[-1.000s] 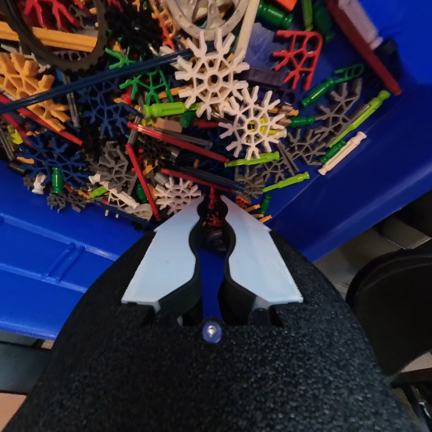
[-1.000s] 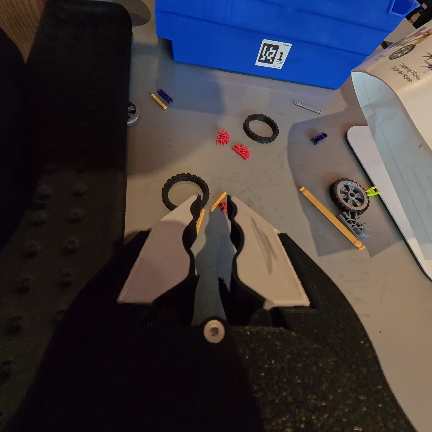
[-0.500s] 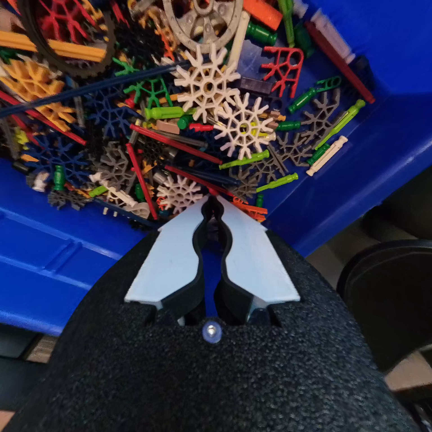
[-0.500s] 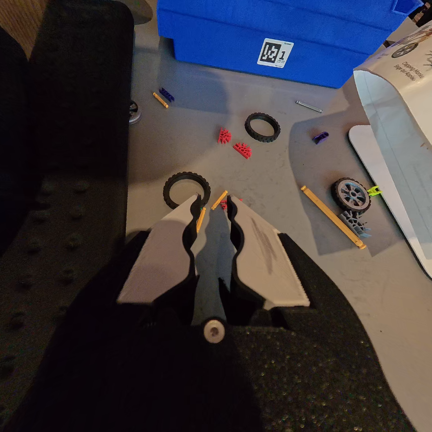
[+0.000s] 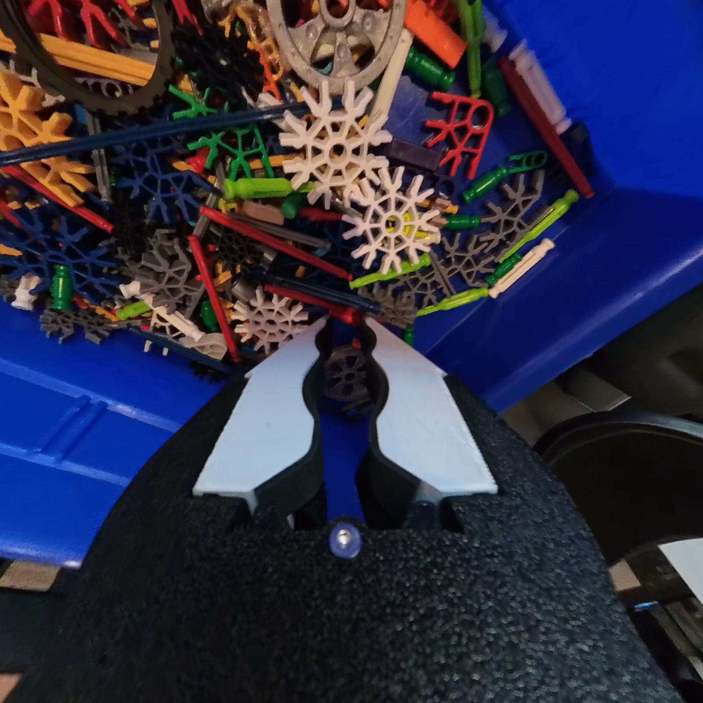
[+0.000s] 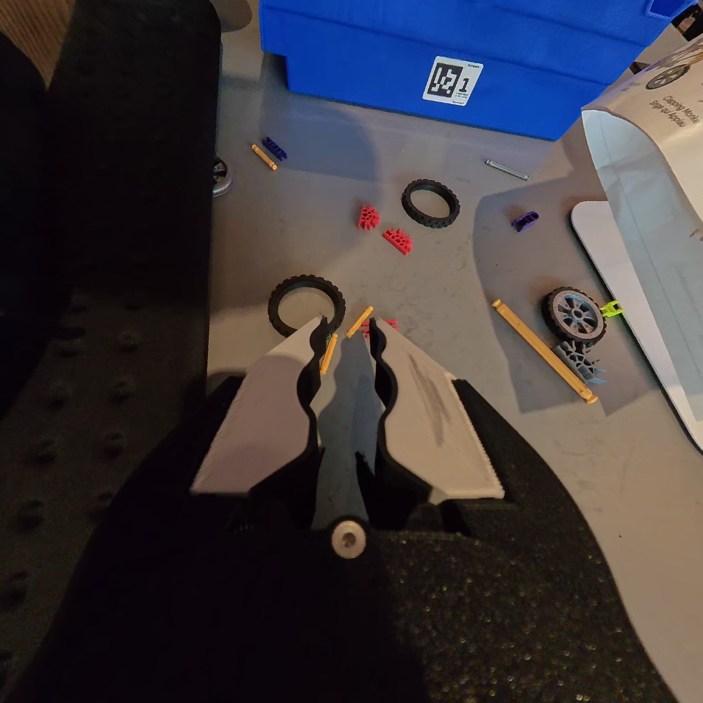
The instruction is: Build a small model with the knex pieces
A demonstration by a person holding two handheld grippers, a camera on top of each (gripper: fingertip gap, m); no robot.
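My left gripper (image 5: 345, 323) hangs over a blue bin (image 5: 95, 418) heaped with rods and snowflake-shaped connectors. Its jaws stand a little apart, with a small grey spoked wheel (image 5: 346, 374) held face-on between the pads. A red rod end (image 5: 348, 315) lies at the tips, and a white connector (image 5: 270, 317) just to their left. My right gripper (image 6: 347, 323) is open and empty over a grey table (image 6: 437, 437). At its tips lie two short yellow rods (image 6: 359, 322), a red connector (image 6: 392, 324) and a black tyre (image 6: 306, 304).
On the table lie a second tyre (image 6: 430, 203), red connectors (image 6: 397, 240), a long yellow rod (image 6: 544, 352), a tyred wheel (image 6: 576, 315) and a purple piece (image 6: 524, 220). The blue bin (image 6: 380, 57) stands behind, white paper (image 6: 646, 171) to the right and a black studded surface (image 6: 114, 228) to the left. The grippers' ends are close to 35 cm from one another.
My left gripper drew back a little from the pile. Its jaws narrowed, then widened, and the grey wheel now shows face-on between them. My right gripper barely moved.
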